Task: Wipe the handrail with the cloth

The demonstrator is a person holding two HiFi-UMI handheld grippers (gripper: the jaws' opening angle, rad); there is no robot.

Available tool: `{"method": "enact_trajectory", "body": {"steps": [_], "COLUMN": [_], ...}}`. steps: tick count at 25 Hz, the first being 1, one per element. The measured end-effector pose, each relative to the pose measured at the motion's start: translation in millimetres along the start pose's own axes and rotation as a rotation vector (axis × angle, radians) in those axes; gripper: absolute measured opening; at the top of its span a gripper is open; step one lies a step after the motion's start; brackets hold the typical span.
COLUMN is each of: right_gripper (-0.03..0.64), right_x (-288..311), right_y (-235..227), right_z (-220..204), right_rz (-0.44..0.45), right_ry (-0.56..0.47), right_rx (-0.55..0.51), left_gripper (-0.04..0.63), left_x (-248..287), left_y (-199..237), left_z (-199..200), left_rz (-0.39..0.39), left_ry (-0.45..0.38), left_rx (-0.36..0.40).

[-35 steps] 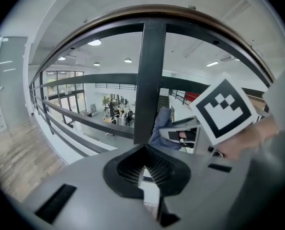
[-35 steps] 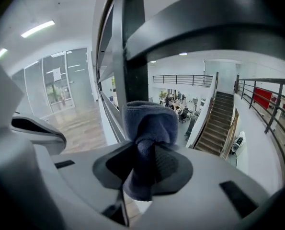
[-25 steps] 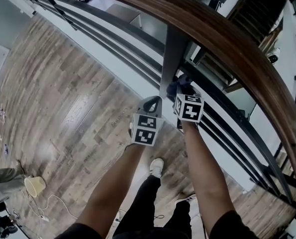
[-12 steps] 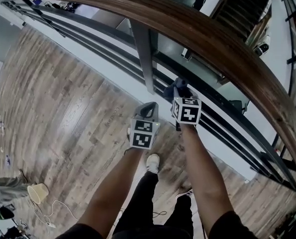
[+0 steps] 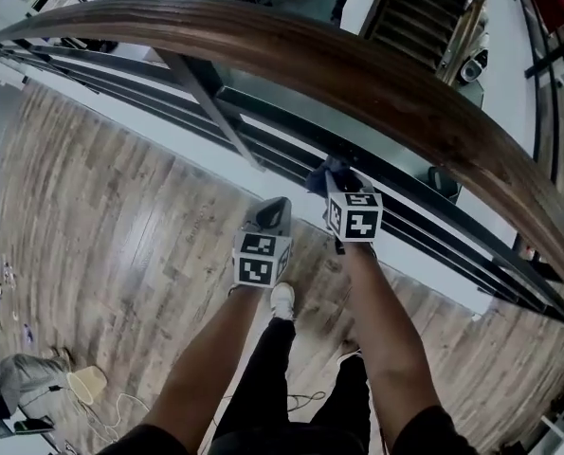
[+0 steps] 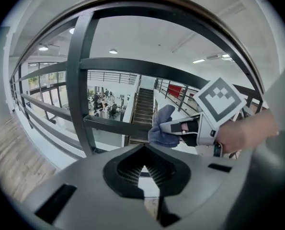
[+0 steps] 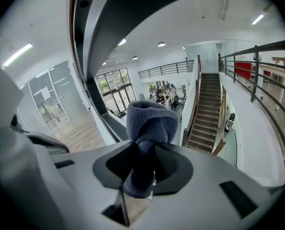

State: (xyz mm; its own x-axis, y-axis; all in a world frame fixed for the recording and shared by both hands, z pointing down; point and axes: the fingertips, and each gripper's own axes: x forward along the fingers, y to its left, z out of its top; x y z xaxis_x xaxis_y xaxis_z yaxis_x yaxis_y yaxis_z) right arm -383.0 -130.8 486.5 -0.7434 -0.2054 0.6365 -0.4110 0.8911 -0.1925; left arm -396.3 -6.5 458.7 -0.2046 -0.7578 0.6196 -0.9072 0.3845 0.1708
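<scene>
Here, the left gripper [image 5: 274, 209] hangs over the wood floor [image 5: 101, 216] with its jaws together and nothing between them, pointed at the railing just right of a dark post [image 5: 210, 107]. Close beside it, the right gripper [image 5: 336, 180] is clamped on a bunched blue cloth [image 5: 321, 175], which sticks up past the jaws by the dark bars [image 5: 424, 221]. The brown handrail [image 5: 357, 64] arcs above, apart from the cloth.
</scene>
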Motion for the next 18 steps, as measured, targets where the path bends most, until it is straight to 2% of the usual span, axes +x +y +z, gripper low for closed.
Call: {"method": "enact_trajectory", "body": {"steps": [9,18], "right_gripper": [0.095,0.095], "right_x": [-65.8,-145.5], "right_y": [-82.0,-182.8], "right_z": [-31.8,-87.3], "right_rz": [-0.087,-0.187], "right_ry": [0.006,0.002], "right_rx": [0.026,0.046], "left_gripper": [-0.002,-0.002], "left_x": [27.2,59.3], "left_y": [-92.8,-215.2], "left_z": [8.3,-6.1], "left_rz": [-0.085,-0.193], "left_ry": [0.035,0.059], "left_rx": [0.082,0.139]}}
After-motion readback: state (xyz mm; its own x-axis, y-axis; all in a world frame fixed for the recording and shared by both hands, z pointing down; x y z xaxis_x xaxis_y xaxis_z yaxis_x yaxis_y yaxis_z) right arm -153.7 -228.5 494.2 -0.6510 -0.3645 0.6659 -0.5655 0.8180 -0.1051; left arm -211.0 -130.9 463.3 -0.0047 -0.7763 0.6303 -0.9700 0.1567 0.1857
